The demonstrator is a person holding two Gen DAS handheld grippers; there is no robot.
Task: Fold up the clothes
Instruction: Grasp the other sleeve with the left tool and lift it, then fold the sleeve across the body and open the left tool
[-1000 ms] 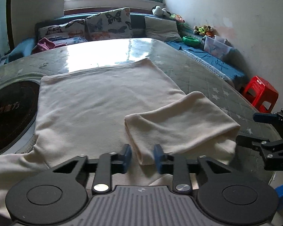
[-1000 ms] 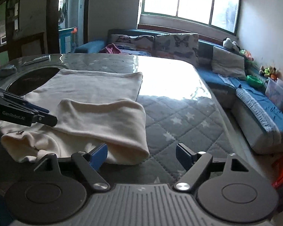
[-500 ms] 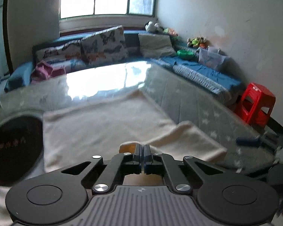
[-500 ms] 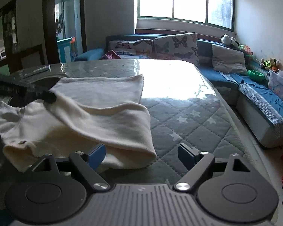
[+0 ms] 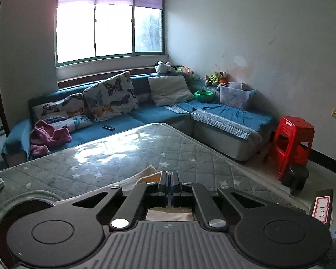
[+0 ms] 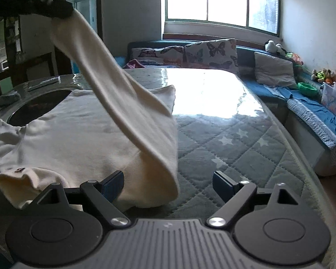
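Observation:
A cream long-sleeved top [image 6: 78, 130] lies flat on the quilted grey table [image 6: 224, 134]. My left gripper [image 5: 169, 176] is shut on the cuff of its sleeve [image 5: 149, 176]. In the right wrist view the left gripper [image 6: 56, 9] holds that sleeve [image 6: 127, 103] high, so it hangs as a slanted band down to the shoulder. My right gripper [image 6: 168, 180] is open and empty, low at the table's near edge, beside the sleeve's lower end.
A dark round inset [image 6: 38, 105] sits in the table at the left under the top. A blue sofa [image 5: 145, 114] with cushions runs behind the table. A red stool [image 5: 291, 143] stands at the right.
My left gripper closed on the sleeve cuff and lifted it high above the table, unfolding the sleeve. My right gripper stayed open at the near edge.

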